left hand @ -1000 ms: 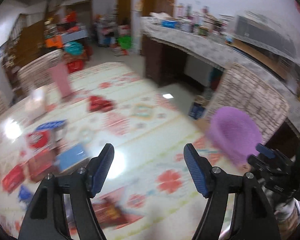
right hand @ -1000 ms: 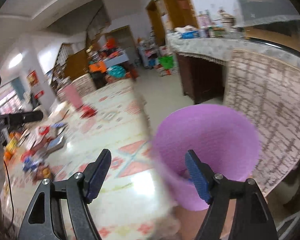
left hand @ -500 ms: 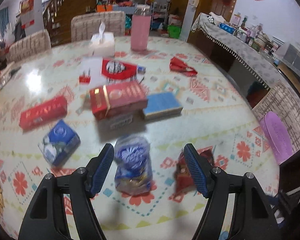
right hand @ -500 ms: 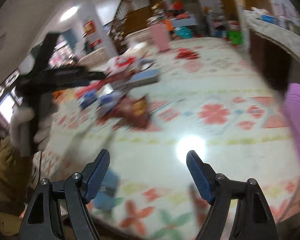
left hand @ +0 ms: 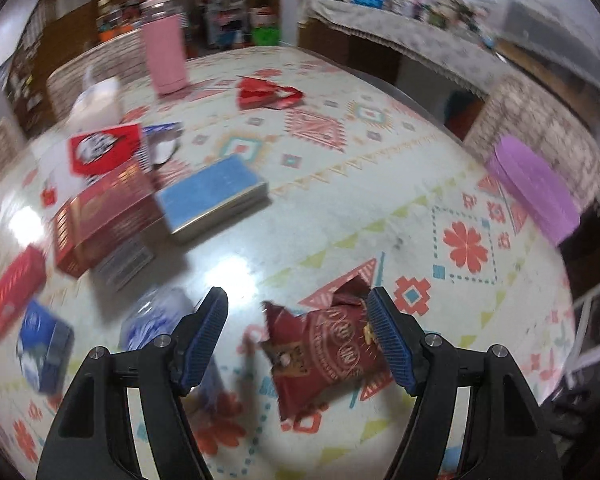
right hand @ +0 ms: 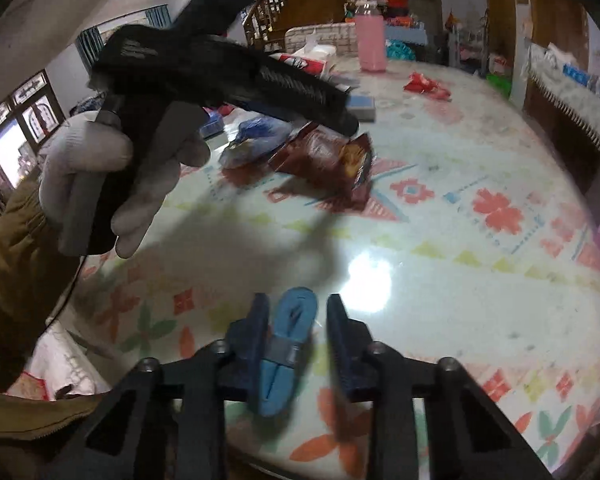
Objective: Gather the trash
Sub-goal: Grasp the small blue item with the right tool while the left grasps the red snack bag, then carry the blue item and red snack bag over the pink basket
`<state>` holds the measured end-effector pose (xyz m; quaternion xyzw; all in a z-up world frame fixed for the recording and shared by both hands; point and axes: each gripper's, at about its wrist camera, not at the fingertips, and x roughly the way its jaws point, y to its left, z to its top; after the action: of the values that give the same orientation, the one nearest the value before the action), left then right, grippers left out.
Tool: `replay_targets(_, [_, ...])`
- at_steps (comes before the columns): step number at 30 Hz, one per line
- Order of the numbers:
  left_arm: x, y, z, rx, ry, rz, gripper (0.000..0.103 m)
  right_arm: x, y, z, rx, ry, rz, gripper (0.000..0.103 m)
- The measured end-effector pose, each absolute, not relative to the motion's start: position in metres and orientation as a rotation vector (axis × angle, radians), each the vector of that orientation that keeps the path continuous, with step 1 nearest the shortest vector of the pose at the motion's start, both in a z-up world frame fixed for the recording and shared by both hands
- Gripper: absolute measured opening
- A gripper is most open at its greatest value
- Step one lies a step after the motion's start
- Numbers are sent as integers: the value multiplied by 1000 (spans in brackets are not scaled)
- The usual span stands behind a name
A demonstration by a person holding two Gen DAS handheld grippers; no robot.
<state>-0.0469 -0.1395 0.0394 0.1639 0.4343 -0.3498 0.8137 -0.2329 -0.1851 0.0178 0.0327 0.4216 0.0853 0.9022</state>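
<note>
Trash is lying scattered on the patterned table (left hand: 340, 184): a crumpled dark red snack wrapper (left hand: 324, 352) is now sitting between the spread jaws of the left gripper (left hand: 298, 338), untouched, where half a second ago a blue bag (left hand: 152, 320) was framed. That bag is lying just beside the wrapper. Nearer the table's edge, the right gripper (right hand: 296, 340), wide apart a moment ago, is closing its jaws around a flat folded blue packet (right hand: 286, 344). A purple bin (left hand: 534, 188) is standing past the table's edge.
</note>
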Motion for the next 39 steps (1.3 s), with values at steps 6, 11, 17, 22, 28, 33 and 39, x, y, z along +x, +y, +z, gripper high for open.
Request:
replay_targets(6, [-56,-150,23,431,959,-798,73,-223,-226,19,83,860,7,26])
replay_targets(11, [-68,-155,14,482,961,-782,69,-225,-261,21,165,852,-56,26])
replay_targets(17, [-76,-145,38,372,915,-729,41,-230,-281,24,240,824,-80,22])
replay_targets(22, [-95,-138,61,322,853,-732,40,-234,-288,29,273,790,-82,20])
replay_targets(28, [-113,-135,84,297,791,-709,40,-242,-293,37,291,749,-87,20])
replay_targets(33, [-124,-135,93,305,754,-691,40,-249,-296,43,301,723,-97,19])
replay_targets(39, [-139,-141,100,322,733,-694,40,-257,-304,52,318,683,-107,19])
